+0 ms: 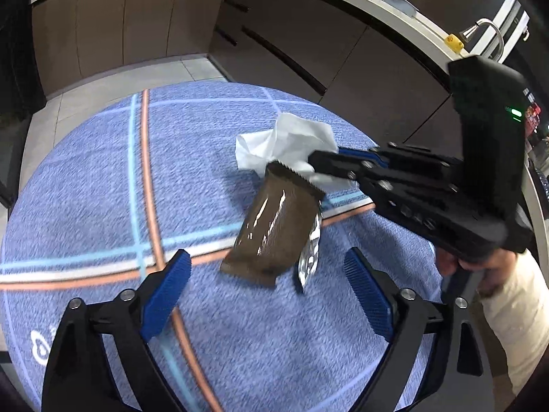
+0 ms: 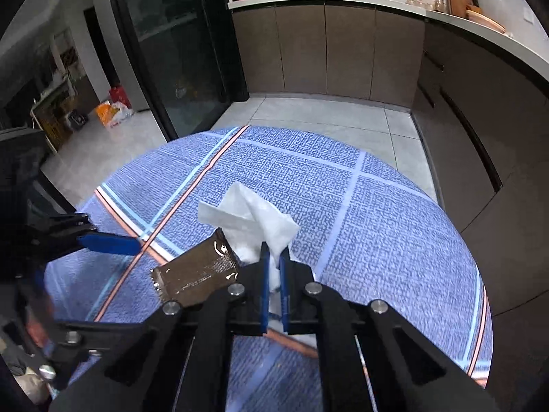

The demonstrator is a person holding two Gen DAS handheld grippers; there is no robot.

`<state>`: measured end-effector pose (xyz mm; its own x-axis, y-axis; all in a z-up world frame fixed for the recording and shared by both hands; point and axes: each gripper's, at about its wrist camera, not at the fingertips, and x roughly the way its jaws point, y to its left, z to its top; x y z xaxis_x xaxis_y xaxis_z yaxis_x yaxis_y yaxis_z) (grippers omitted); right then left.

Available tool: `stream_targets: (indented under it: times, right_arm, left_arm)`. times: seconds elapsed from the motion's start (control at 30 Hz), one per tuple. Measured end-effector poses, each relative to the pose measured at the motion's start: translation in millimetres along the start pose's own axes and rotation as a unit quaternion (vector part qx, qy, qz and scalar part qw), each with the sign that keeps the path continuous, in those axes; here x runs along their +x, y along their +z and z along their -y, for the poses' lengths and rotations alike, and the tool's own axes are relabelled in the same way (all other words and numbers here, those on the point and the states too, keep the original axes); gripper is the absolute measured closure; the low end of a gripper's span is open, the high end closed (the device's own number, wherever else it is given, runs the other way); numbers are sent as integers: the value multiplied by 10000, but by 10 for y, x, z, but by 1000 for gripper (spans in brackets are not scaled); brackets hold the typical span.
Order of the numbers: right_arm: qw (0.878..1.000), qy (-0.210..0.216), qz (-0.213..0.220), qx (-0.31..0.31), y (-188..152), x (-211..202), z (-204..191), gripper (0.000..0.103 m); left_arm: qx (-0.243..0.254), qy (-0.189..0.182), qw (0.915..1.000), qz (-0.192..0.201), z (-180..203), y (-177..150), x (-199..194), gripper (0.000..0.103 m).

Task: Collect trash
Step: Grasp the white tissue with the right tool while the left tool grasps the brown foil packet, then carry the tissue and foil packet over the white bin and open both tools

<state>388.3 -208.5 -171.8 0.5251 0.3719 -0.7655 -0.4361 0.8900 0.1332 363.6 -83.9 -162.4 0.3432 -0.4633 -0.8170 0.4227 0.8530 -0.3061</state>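
Note:
A crumpled white tissue (image 1: pixel 288 140) (image 2: pixel 250 219) lies on the round blue table (image 1: pixel 103 178) (image 2: pixel 377 213). My right gripper (image 2: pixel 273 257) (image 1: pixel 319 164) is shut on the tissue's near end. A brown snack wrapper (image 1: pixel 274 230) (image 2: pixel 199 271) with a torn silver foil edge lies right beside the tissue. My left gripper (image 1: pixel 267 292) is open, its blue pads on either side of the wrapper's near end and not touching it. One of its blue fingers (image 2: pixel 109 243) shows at the left of the right wrist view.
Brown kitchen cabinets (image 1: pixel 291 34) (image 2: pixel 343 44) under a white counter run close behind and beside the table. A sink tap (image 1: pixel 487 31) stands on the counter. A dark glass door (image 2: pixel 178 51) is at the far left. Tiled floor (image 2: pixel 308 113) surrounds the table.

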Motion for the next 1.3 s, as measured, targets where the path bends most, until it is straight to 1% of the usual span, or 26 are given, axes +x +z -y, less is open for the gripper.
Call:
stream_targets:
  times: [0.1, 0.17, 0.2, 0.23, 0.27, 0.3, 0.37, 0.4, 0.43, 0.47, 0.5, 0.57, 0.6, 0.77, 0.97, 1.17, 1.27, 1.3]
  right_arm:
    - [10000, -11, -2, 58, -56, -56, 40, 97]
    - [9999, 6, 4, 133, -75, -76, 52, 97]
    - [9998, 14, 16, 179, -94, -104, 77, 97]
    - [9998, 4, 26, 199, -108, -121, 92, 97]
    - [9998, 3, 30, 203, -110, -121, 94, 96]
    - [9998, 3, 36, 217, -133, -155, 122, 96]
    - [9997, -5, 41, 234, -150, -167, 123, 96]
    - [9997, -3, 50, 259, -154, -174, 136, 96]
    - [9996, 7, 59, 279, -168, -180, 142, 96]
    - [9995, 8, 70, 306, -173, -186, 152, 96]
    - [9995, 4, 75, 316, -172, -187, 154, 96]
    - [9994, -7, 82, 332, -182, -205, 155, 96]
    - [9994, -12, 87, 341, -187, -215, 163, 96]
    - [9991, -86, 90, 399, -219, -245, 188, 96]
    - [9985, -147, 125, 519, -270, -313, 206, 96]
    - [9980, -178, 309, 517, -281, -535, 117, 96]
    - [9976, -237, 446, 479, -283, -708, 57, 96]
    - [9973, -252, 495, 477, -286, -779, 37, 96]
  left_arm:
    - [154, 66, 9998, -96, 98, 92, 157, 14]
    - [214, 25, 9996, -174, 134, 122, 237, 15]
    - [248, 23, 9994, -228, 154, 135, 284, 18]
    - [269, 16, 9993, -260, 162, 140, 309, 26]
    - [326, 35, 9991, -266, 165, 145, 332, 27]
    - [448, 82, 9987, -231, 199, 149, 338, 39]
    - [583, 159, 9979, -247, 254, 146, 373, 53]
    - [635, 189, 9975, -256, 271, 144, 387, 63]
    - [672, 138, 9972, -285, 283, 146, 403, 77]
    - [647, 37, 9973, -332, 283, 146, 421, 78]
    - [639, -1, 9975, -317, 285, 144, 428, 81]
    - [634, -57, 9975, -301, 217, 95, 419, 94]
    - [612, -80, 9977, -289, 209, 97, 415, 97]
    - [479, -35, 9987, -162, 138, 21, 275, 98]
    - [403, 145, 9990, -88, 57, -2, 126, 98]
    - [391, 220, 9990, 32, 69, -33, -111, 98]
    - [399, 229, 9989, 130, 86, -50, -305, 98]
    - [411, 233, 9987, 166, 146, -78, -364, 98]
